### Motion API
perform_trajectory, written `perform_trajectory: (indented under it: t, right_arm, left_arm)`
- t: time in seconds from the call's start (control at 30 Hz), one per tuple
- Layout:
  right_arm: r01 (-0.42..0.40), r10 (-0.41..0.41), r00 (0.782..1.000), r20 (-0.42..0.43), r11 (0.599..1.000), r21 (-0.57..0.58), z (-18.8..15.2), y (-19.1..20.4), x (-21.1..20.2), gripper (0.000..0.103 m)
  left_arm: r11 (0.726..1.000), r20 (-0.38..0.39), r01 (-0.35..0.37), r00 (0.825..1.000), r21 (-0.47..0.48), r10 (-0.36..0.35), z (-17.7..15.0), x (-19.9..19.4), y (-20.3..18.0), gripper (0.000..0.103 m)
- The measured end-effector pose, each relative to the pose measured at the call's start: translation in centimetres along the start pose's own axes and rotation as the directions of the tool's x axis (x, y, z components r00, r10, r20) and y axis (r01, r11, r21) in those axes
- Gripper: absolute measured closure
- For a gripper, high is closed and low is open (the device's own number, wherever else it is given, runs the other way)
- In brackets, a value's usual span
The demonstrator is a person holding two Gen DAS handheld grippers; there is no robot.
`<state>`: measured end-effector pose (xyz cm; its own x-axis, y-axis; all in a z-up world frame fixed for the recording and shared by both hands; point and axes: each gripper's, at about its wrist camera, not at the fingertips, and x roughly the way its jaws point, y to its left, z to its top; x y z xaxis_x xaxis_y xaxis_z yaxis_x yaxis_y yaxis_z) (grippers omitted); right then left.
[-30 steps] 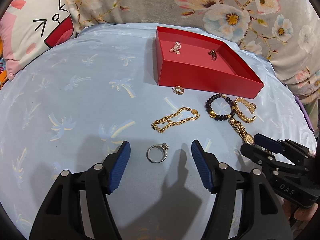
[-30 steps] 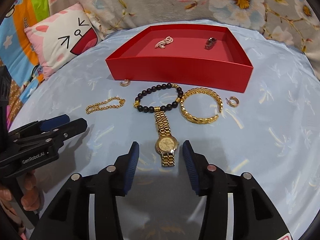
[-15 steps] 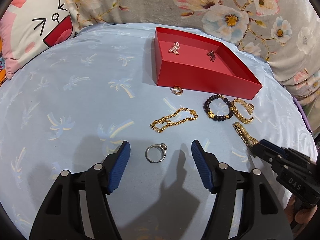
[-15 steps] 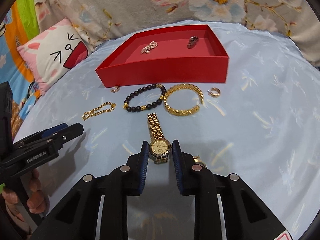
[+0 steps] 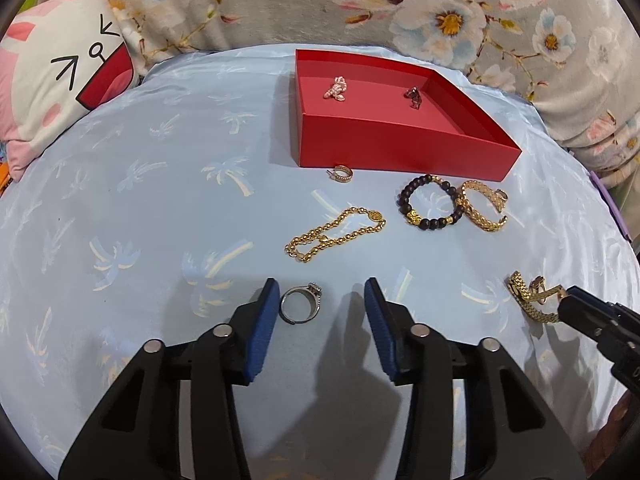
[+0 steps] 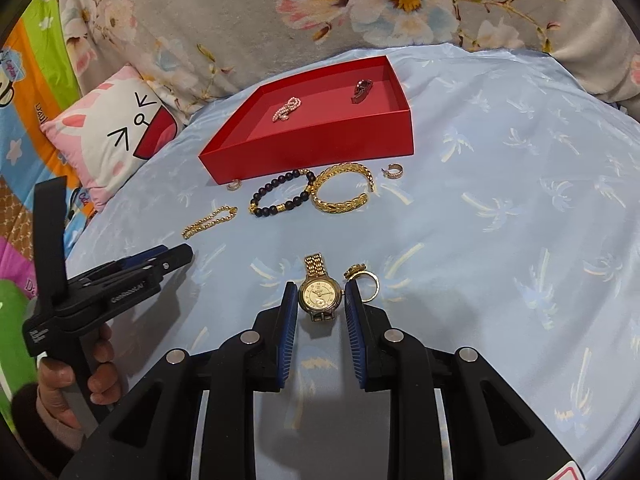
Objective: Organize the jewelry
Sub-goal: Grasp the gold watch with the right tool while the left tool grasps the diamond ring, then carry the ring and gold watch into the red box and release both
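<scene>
The red box (image 5: pixel 400 148) sits at twelve o'clock on the pale blue bed cover (image 5: pixel 140 220), with its near wall turned toward the loose pieces. That probably makes it the place where everything is meant to end up. Two small items already lie inside it: a pearl piece (image 5: pixel 336 89) and a dark ring-like piece (image 5: pixel 414 96). The rest lies in a loose row in front of the box: a small hoop earring (image 5: pixel 341 173) just beside the near wall, a gold chain bracelet (image 5: pixel 334 234), a black bead bracelet (image 5: pixel 430 208) and a gold bangle (image 5: pixel 482 210) touching it.

The right gripper (image 6: pixel 320 300) is pinched on the gold watch (image 6: pixel 320 294). Its blue pads press the case from both sides at six o'clock in its own view, and the strap trails forward. A gold ring (image 6: pixel 366 280) lies just beside the right-hand pad, so close that it may get nudged. In the left view the watch strap looks raised off the cover, so a lift toward the box seems under way.

The left gripper (image 5: pixel 320 312) has just been closing, with the silver ring (image 5: pixel 300 304) between the pads. The ring touches or nearly touches the left pad (image 5: pixel 262 328), while the right pad stands well apart from it. The ring is not yet pinched and lies flat on the cover.
</scene>
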<state>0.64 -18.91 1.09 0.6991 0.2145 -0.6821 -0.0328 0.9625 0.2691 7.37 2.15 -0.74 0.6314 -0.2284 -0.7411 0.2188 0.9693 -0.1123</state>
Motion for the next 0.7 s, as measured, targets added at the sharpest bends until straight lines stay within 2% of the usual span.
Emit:
perform_trajectory:
  t: [0.1,0.2,0.4,0.7]
  right_arm:
    - [-0.005,0.005,1.000,0.005,1.000,0.005,-0.1,0.0,-0.5,0.080]
    - [-0.005,0.005,1.000,0.003,1.000,0.004,-0.1,0.1,-0.7,0.080]
    - [-0.017,0.017,1.000,-0.001,1.000,0.025,-0.7,-0.2,-1.2,0.080]
    - [-0.012,0.012,1.000,0.007,1.000,0.023,-0.8,0.1,-2.1,0.080]
  left_arm:
    - [1.000,-0.003,0.001,1.000,0.013,-0.001,0.0,0.0,-0.3,0.077]
    - [0.999,-0.007,0.018,1.000,0.027,-0.018,0.0,0.1,-0.5,0.084]
    - [0.998,-0.009,0.012,1.000,0.059,-0.012,0.0,0.1,-1.0,0.084]
    - [0.999,-0.015,0.027,1.000,0.048,-0.026,-0.4,-0.7,-1.3,0.084]
